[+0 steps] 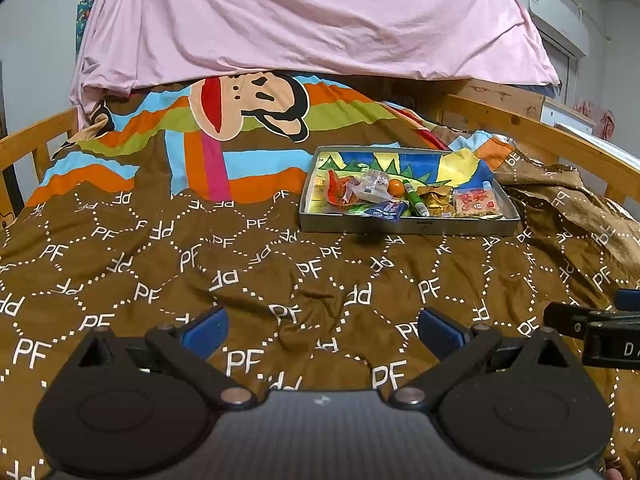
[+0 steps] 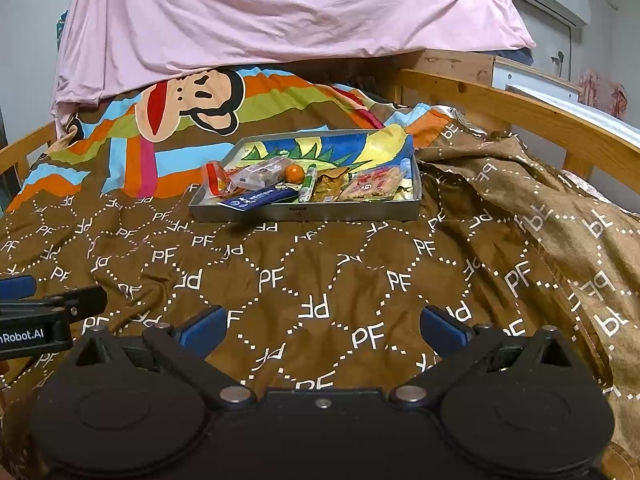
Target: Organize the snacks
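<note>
Left wrist view showed the left hand-held gripper point(image 1: 323, 330) spread wide and holding nothing above a brown quilt point(image 1: 280, 264) printed with "PF" on a wooden-railed bed point(image 1: 532, 128). Ahead and to its right sat a shallow metal tray point(image 1: 408, 226) of snacks: an orange ball point(image 1: 396, 187), a green tube point(image 1: 415, 198), a dark blue packet point(image 1: 387, 210), a gold wrapper point(image 1: 436, 196) and a red-patterned packet point(image 1: 476, 202), all lying close together. Right wrist view showed the right hand-held gripper point(image 2: 323, 328) likewise gaping and empty, well short of the tray. A pink sheet point(image 1: 304, 20) hung behind.
</note>
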The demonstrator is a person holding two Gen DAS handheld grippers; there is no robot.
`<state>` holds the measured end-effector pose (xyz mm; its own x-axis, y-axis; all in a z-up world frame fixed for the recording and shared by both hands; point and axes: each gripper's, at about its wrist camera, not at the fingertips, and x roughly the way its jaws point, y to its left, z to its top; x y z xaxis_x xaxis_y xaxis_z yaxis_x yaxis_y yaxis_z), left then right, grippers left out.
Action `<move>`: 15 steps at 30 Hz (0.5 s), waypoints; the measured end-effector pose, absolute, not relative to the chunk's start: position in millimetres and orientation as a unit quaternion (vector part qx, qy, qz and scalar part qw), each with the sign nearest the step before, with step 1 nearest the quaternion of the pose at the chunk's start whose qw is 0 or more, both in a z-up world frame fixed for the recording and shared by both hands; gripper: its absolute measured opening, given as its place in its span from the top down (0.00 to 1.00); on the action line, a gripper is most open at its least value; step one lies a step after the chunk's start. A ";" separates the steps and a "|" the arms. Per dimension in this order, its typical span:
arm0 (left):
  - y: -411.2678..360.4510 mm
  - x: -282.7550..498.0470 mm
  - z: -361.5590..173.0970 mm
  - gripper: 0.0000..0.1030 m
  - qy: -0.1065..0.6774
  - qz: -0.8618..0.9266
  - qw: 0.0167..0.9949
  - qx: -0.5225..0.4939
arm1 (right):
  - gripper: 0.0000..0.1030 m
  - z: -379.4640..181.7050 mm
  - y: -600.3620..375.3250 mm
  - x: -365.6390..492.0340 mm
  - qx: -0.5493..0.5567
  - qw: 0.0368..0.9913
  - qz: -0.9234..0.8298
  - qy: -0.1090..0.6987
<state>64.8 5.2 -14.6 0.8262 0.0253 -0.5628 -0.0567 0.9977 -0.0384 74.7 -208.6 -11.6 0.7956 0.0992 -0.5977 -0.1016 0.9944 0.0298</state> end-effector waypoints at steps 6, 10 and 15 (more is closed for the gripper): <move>4.6 64.7 -14.4 0.00 0.294 0.022 0.955 -0.027 | 0.01 -11.5 -208.7 74.8 -0.003 0.947 0.054 0.316; 4.4 64.8 -14.2 0.00 0.294 0.022 0.955 -0.027 | 0.01 -13.0 -208.4 74.0 -0.005 0.947 0.055 0.317; 4.6 64.6 -14.3 0.00 0.293 0.022 0.955 -0.027 | 0.01 -12.8 -208.2 74.2 -0.005 0.947 0.055 0.317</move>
